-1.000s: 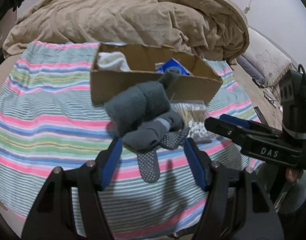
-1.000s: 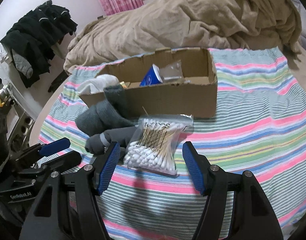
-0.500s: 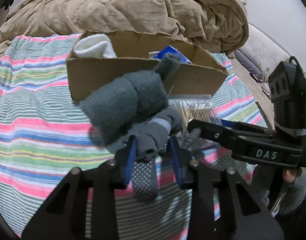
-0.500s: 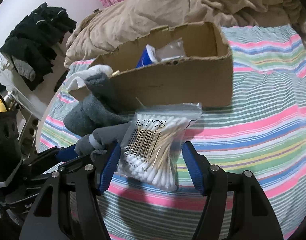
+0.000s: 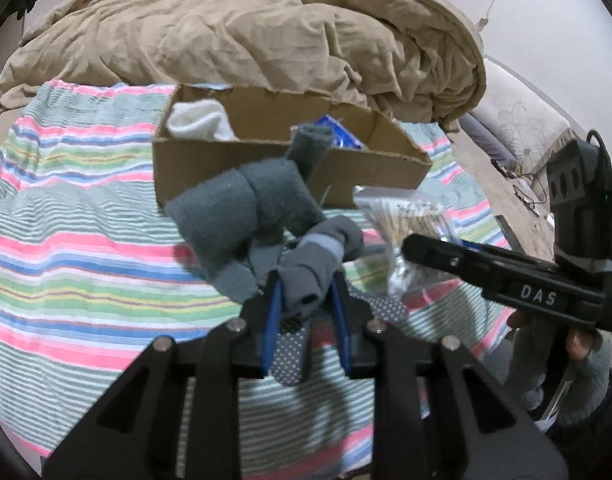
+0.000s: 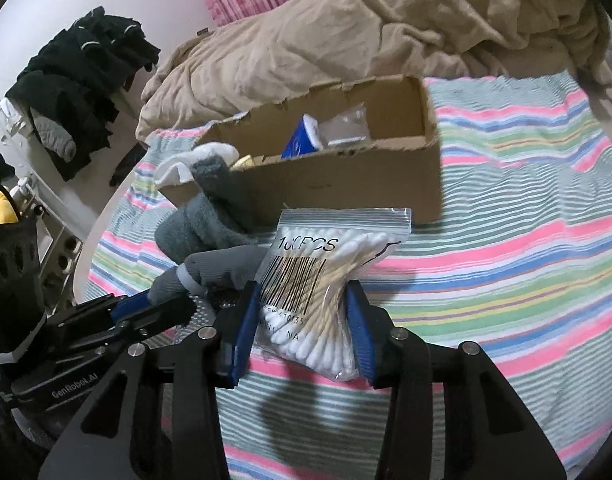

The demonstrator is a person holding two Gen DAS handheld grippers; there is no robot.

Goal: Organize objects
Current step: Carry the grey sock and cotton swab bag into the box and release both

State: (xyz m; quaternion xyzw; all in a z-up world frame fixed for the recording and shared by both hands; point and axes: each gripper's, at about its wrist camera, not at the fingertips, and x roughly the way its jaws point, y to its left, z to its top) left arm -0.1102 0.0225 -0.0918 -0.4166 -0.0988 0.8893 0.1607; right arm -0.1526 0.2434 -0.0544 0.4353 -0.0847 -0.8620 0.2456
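Note:
My left gripper [image 5: 306, 300] is shut on a bundle of grey socks [image 5: 250, 212] and holds it just above the striped bedspread, in front of the open cardboard box [image 5: 242, 160]. My right gripper [image 6: 302, 312] is shut on a clear bag of cotton swabs [image 6: 322, 280], to the right of the socks [image 6: 202, 224]. The bag also shows in the left wrist view [image 5: 406, 216]. The box [image 6: 346, 184] holds a white sock [image 5: 202, 120], a blue packet [image 6: 302, 140] and a clear bag [image 6: 346, 128].
The striped bedspread [image 5: 66, 220] covers the bed. A rumpled tan duvet [image 5: 246, 36] lies behind the box. Dark clothes [image 6: 74, 76] hang at the left wall. A pillow [image 5: 518, 128] lies at the far right.
Both grippers have closed: the left on the grey socks, the right on the cotton swab bag. Both objects now sit between the fingers, slightly lifted.

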